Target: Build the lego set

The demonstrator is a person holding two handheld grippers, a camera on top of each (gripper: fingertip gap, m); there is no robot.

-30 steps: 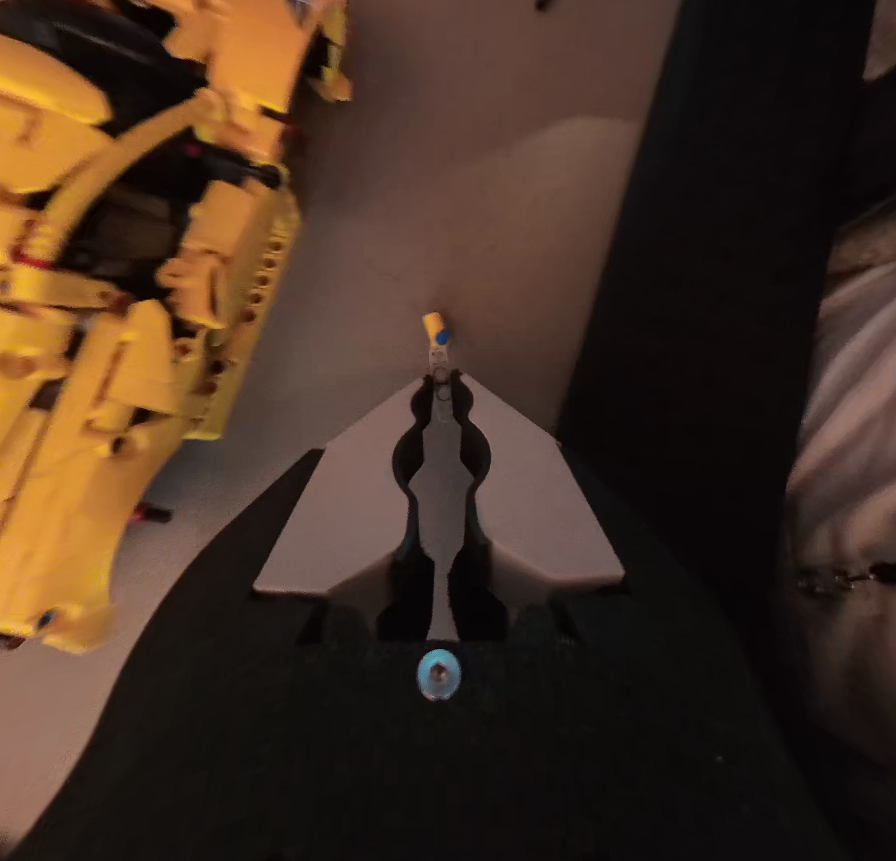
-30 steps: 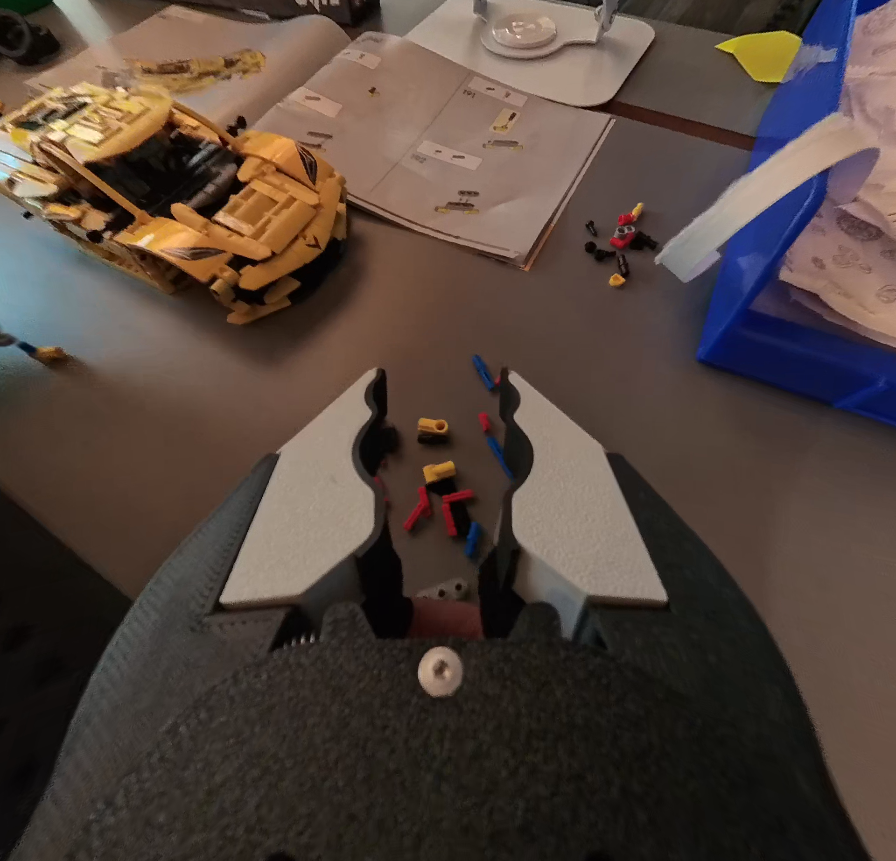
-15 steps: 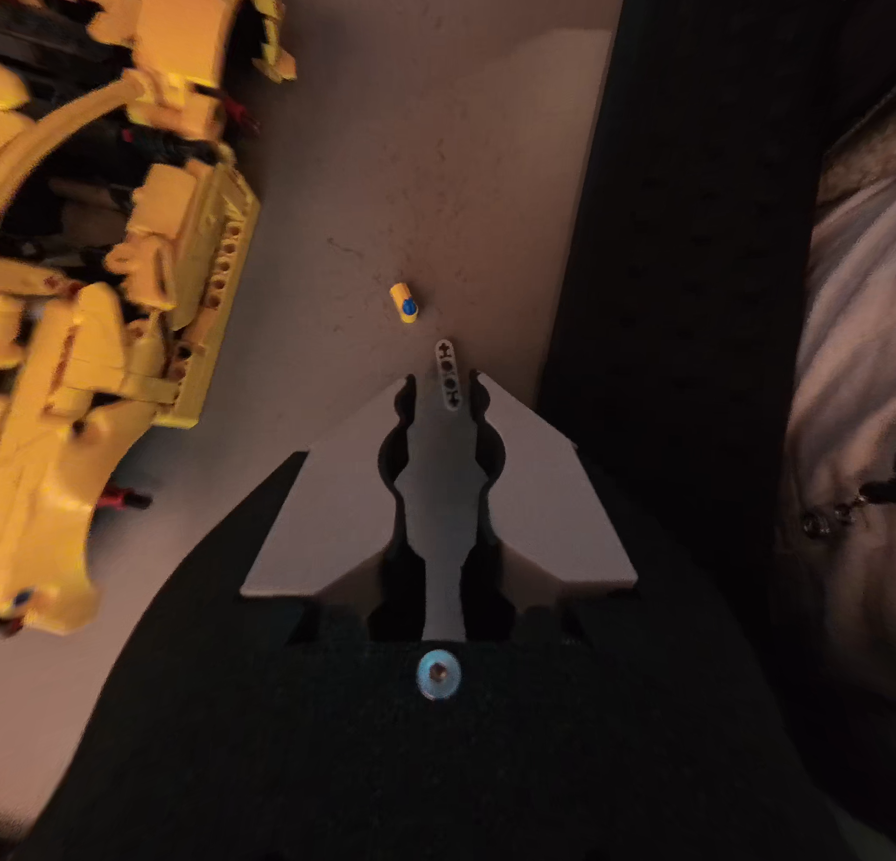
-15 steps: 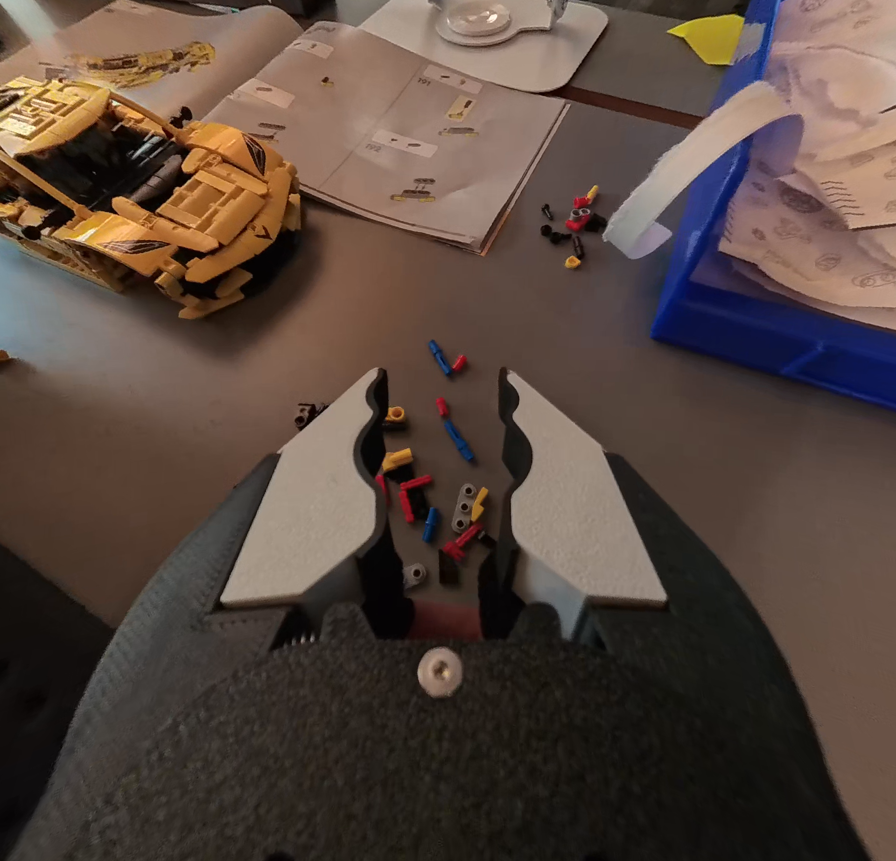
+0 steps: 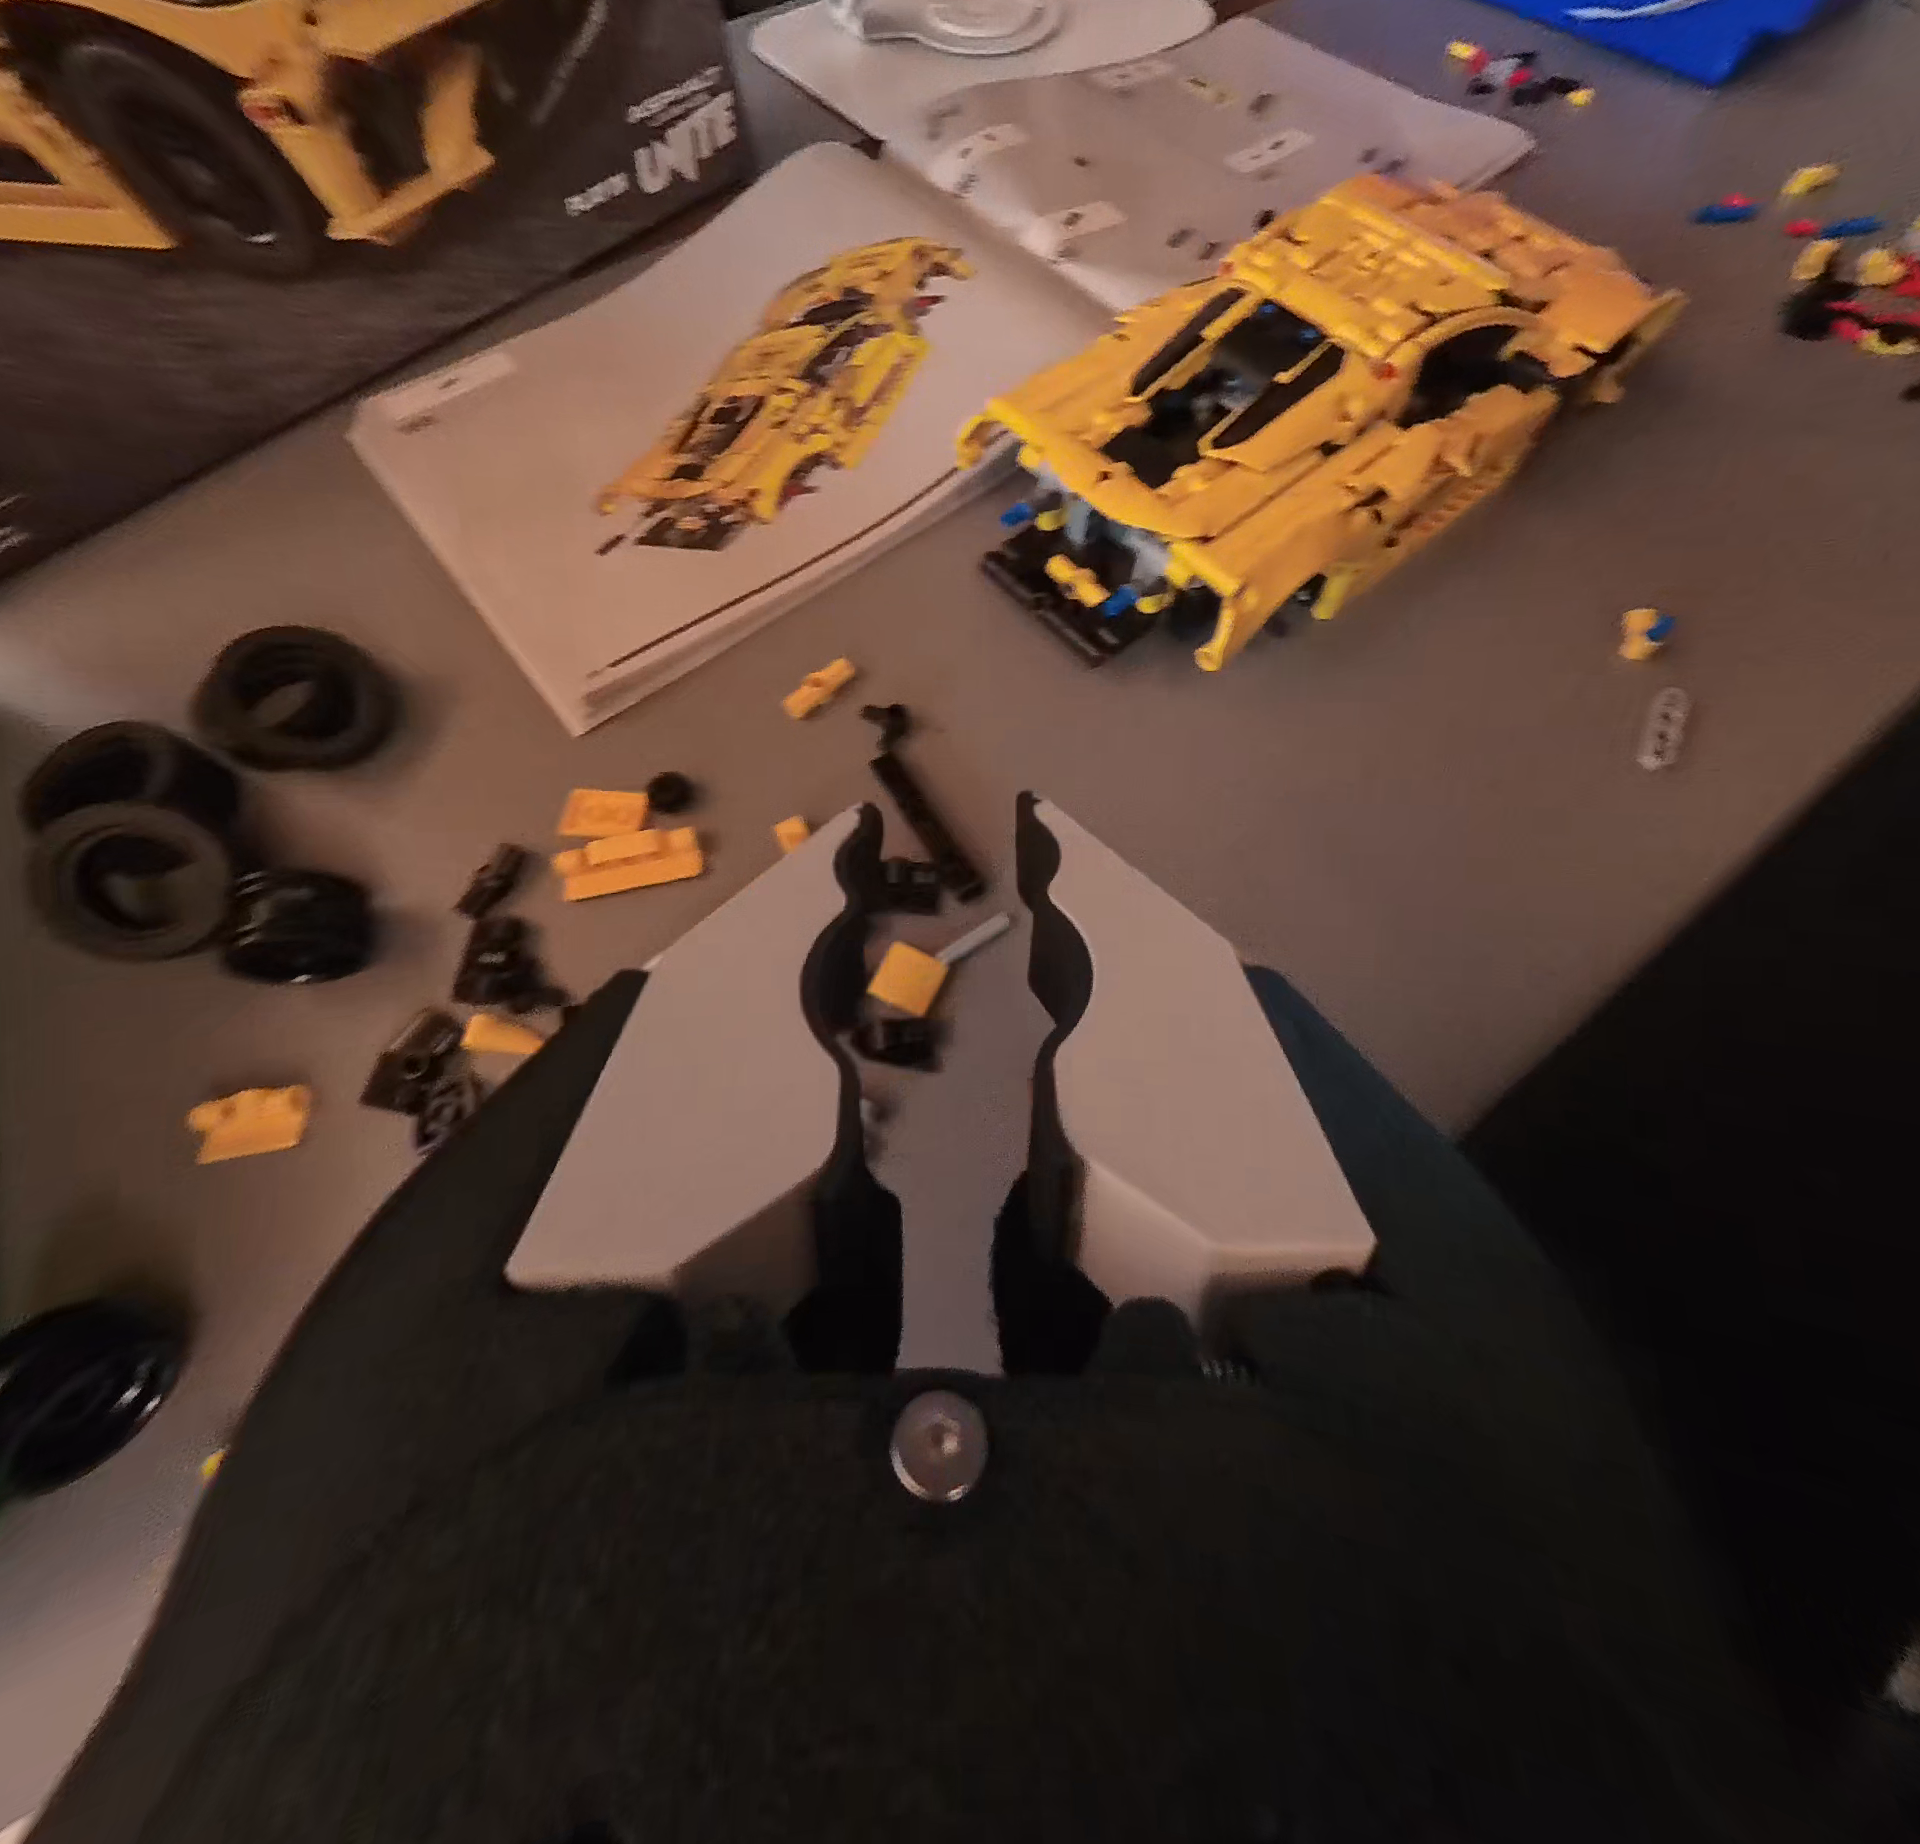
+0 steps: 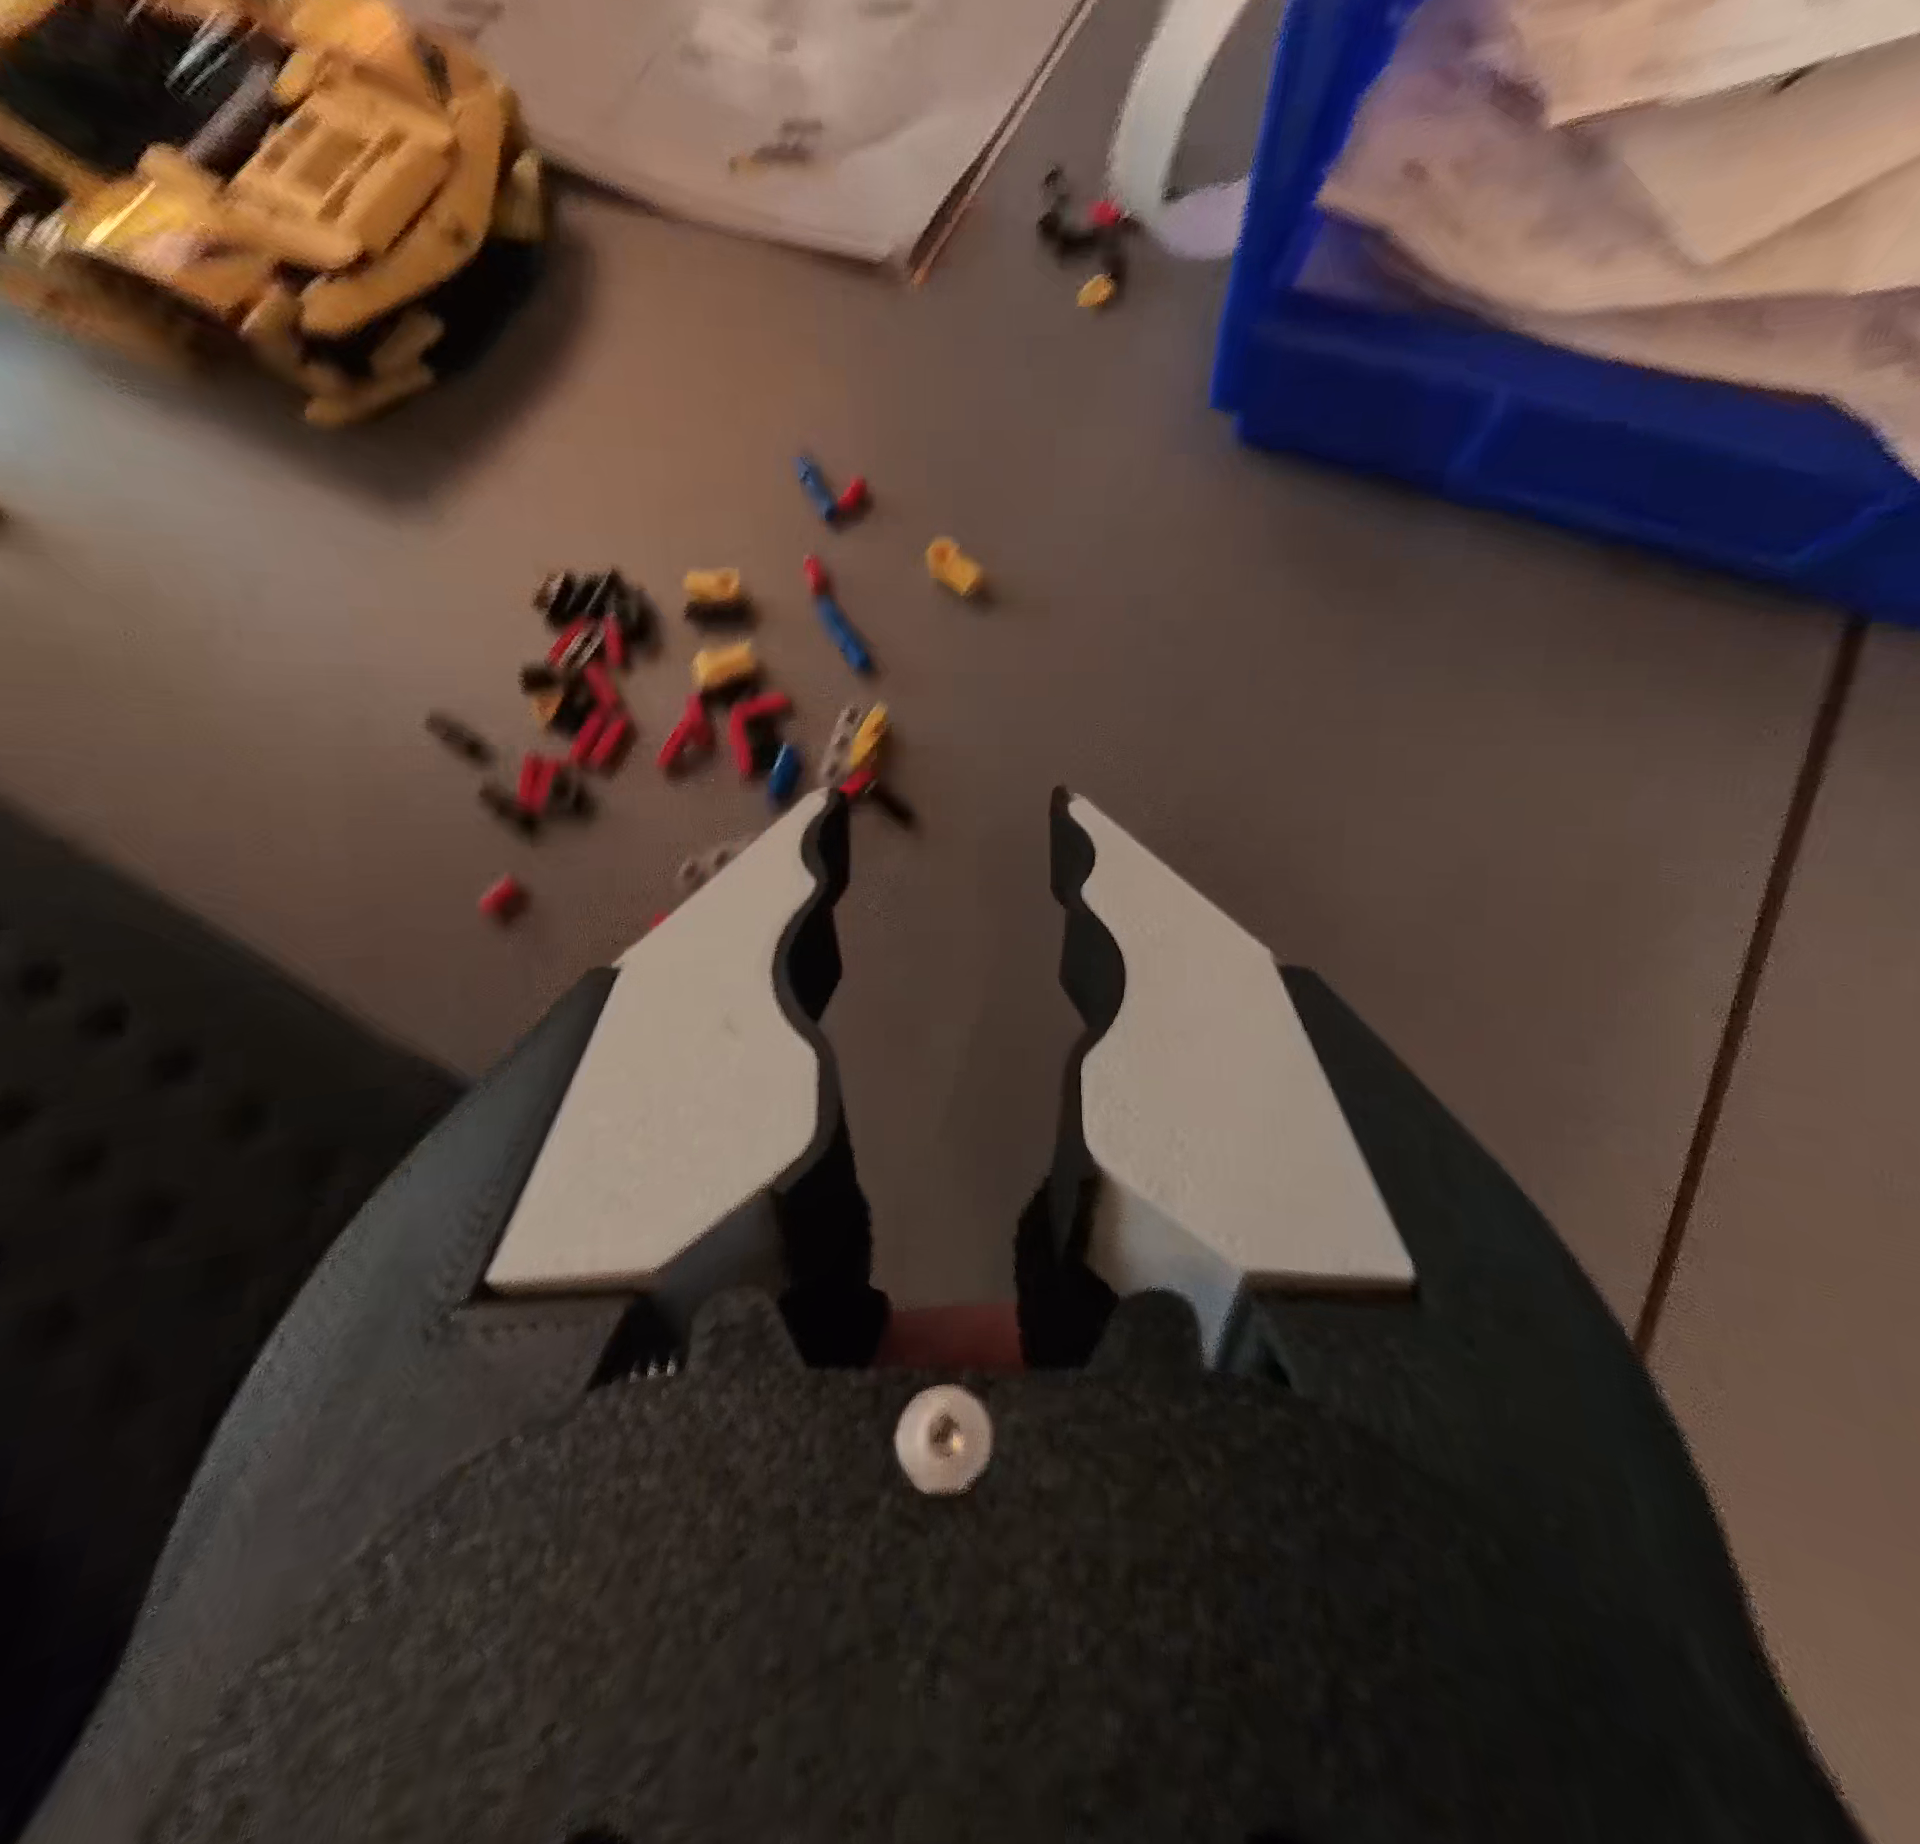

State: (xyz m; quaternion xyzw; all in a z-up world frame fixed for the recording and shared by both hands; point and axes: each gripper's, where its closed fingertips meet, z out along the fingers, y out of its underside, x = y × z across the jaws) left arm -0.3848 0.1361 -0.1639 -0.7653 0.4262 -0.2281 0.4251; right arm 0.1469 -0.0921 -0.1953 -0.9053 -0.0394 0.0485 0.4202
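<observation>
Okay, my left gripper hangs spread and empty over scattered black and yellow pieces, yellow car well ahead-right, while my right gripper gapes empty beside small pins.

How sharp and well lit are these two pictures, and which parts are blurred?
Both views are dim and warm-toned. Left wrist view: mild blur, the black tyres smeared. Right wrist view: stronger motion blur on the yellow car and small loose pieces; the gripper's fingers stay sharp.
</observation>
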